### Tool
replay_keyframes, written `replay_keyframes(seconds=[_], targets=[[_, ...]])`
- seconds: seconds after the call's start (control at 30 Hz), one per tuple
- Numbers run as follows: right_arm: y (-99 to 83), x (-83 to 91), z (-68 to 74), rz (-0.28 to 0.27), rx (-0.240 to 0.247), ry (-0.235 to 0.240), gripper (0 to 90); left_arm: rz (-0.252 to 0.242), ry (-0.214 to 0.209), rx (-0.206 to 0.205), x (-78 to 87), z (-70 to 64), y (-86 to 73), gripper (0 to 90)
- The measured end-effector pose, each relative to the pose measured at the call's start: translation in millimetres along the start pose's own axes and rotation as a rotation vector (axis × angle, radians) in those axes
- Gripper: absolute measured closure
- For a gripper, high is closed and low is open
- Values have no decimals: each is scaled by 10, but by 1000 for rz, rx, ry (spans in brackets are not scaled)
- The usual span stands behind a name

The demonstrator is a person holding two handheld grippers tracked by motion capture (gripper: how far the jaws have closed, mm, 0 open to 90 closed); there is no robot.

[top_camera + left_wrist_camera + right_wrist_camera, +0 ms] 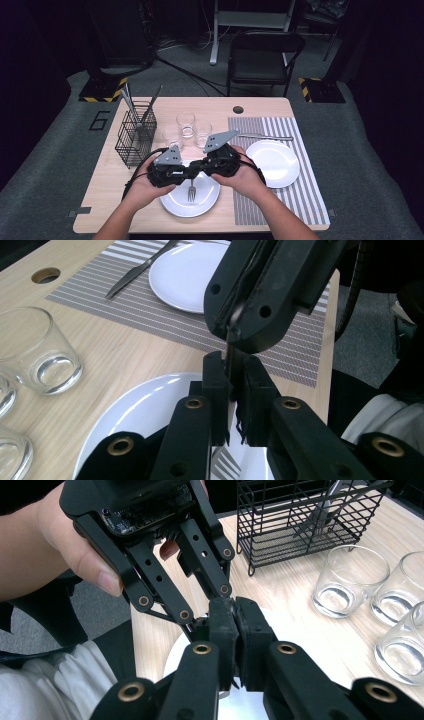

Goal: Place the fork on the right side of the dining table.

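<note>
Two grippers meet over the near white plate (pixel 172 205), and between them hangs a fork (pixel 191 191), tines down over the plate. The left gripper (pixel 186 172) has its jaws drawn tight on the thin metal handle, seen edge-on in the left gripper view. The right gripper (pixel 200 167) looks pinched on that same handle, jaws nearly together, though its grip is harder to confirm. Light, stiff, smooth steel: likely to swivel or slide if pinched at one narrow spot, so a hold on the flat of the handle near its middle should steady it. Glasses (pixel 186 124) stand close by on the counter (pixel 115 200), fragile neighbours, and a wire caddy (pixel 135 140) waits beyond them.
</note>
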State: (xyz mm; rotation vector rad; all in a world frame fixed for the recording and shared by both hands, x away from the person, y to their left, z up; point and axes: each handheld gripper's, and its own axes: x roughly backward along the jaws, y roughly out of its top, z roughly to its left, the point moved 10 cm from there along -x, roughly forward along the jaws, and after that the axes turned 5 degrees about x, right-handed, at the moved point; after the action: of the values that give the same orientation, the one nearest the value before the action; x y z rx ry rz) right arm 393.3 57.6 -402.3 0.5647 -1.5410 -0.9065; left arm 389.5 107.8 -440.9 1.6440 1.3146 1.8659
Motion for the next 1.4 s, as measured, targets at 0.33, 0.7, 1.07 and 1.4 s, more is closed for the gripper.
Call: replay_keyframes(seconds=[0.33,0.7,1.07,1.4], targets=[[68,73,-32,-39,-23,-17,876,22,13,7,-86,13,-62,794],[146,205,-70,-88,-30,-27,876,42,19,1,-171,39,-132,809],[184,275,-99,-105,-49,-32,876,35,24,13,-225,64,-184,829],[160,301,-128,-135,-97,-12,874,52,10,-32,-211,37,-215,851]])
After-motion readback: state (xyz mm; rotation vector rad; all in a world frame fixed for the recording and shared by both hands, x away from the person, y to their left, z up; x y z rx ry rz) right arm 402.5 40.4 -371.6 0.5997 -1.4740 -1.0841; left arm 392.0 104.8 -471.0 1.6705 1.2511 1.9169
